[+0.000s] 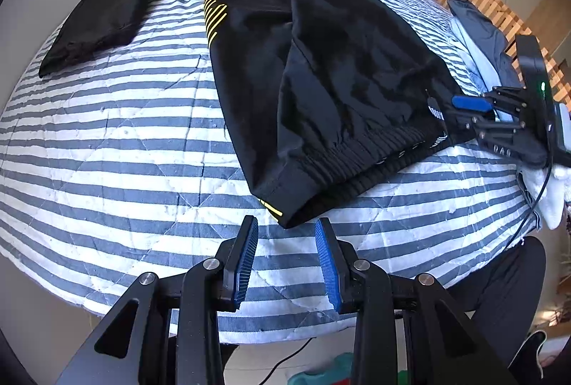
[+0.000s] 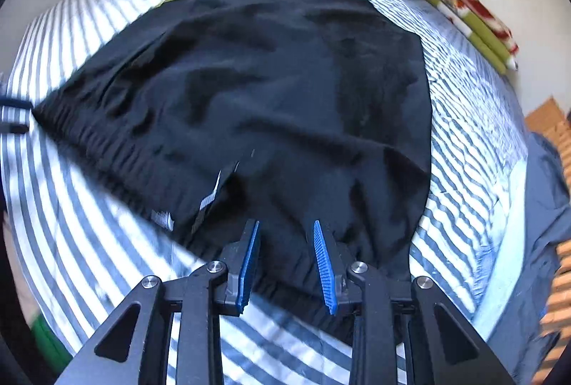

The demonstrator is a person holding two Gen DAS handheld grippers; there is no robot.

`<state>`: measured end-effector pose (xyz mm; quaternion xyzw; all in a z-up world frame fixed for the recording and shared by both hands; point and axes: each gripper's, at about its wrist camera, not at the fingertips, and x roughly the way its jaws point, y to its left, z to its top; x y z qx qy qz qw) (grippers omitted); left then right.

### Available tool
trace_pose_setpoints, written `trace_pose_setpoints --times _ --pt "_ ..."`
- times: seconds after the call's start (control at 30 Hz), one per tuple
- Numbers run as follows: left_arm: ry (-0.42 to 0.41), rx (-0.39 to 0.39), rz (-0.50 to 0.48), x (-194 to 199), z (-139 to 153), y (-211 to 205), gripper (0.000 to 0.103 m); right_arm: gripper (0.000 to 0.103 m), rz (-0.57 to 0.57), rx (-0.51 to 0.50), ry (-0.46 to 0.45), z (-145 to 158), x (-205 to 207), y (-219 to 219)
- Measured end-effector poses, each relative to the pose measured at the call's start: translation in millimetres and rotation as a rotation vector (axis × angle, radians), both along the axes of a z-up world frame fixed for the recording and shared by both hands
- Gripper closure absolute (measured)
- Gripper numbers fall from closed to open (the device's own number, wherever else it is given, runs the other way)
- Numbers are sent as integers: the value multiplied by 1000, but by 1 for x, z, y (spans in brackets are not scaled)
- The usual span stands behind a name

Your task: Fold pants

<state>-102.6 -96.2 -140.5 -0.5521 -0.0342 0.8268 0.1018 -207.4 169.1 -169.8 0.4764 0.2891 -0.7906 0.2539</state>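
The black track pants (image 1: 321, 74) are lying on the striped quilt (image 1: 107, 149) of the bed, already doubled leg over leg, their long axis running from the ribbed waistband (image 1: 357, 167) at the near edge of the bed away toward the far edge, where the yellow-striped legs end. That axis is what the coming fold seems to be turning on: the waistband end would be carried away along it, toward the leg ends.

The left gripper (image 1: 286, 224) is hovering over the quilt at the near edge, its jaws parted and empty, with the waistband's near corner lying just ahead of the tips. The right gripper (image 2: 286, 226) is poised over the waistband's other corner, near the white label (image 2: 208, 199); its jaws are also parted, with black cloth lying beneath them, and I cannot tell whether the pads are touching the fabric. Each hand is nearest its own corner.

The pants are looking thin, slightly glossy and softly wrinkled, with a seam running lengthwise. A second black garment (image 1: 103, 17), already folded, is sitting well apart toward the far left corner.
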Motion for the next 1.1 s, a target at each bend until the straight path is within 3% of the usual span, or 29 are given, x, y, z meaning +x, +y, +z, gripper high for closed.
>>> trace_pose_setpoints --times 0.1,0.27,0.4,0.47,0.6,0.73,0.8,0.83,0.9,1.03,1.1 --pt "1 2 -4 2 1 0 67 75 37 -73 -74 6 6 3" --pt "20 -24 20 -10 -2 0 67 75 130 -8 -35 4 37 -9" --pt "35 -97 10 -21 -4 9 67 73 154 15 5 -3 41 -26" --pt "33 -96 31 -28 -4 8 67 73 157 23 10 -8 37 -33" --pt "41 -61 85 -36 2 -1 69 73 101 -33 5 -7 22 -43" --pt "44 -58 74 -33 4 -1 70 73 68 -74 21 2 11 -49" --pt "40 -51 66 -30 2 2 70 82 69 -85 -4 -3 7 -52" --pt "35 -49 59 -28 0 4 70 93 70 -73 -15 -6 6 -53" --pt "21 -50 49 -26 -5 8 67 99 48 -24 29 -8 8 -54" --pt "15 -31 5 -28 -7 23 64 99 -55 -52 152 29 4 -22" --pt "36 -22 -33 -31 -2 36 62 99 -167 -133 187 61 -6 16"
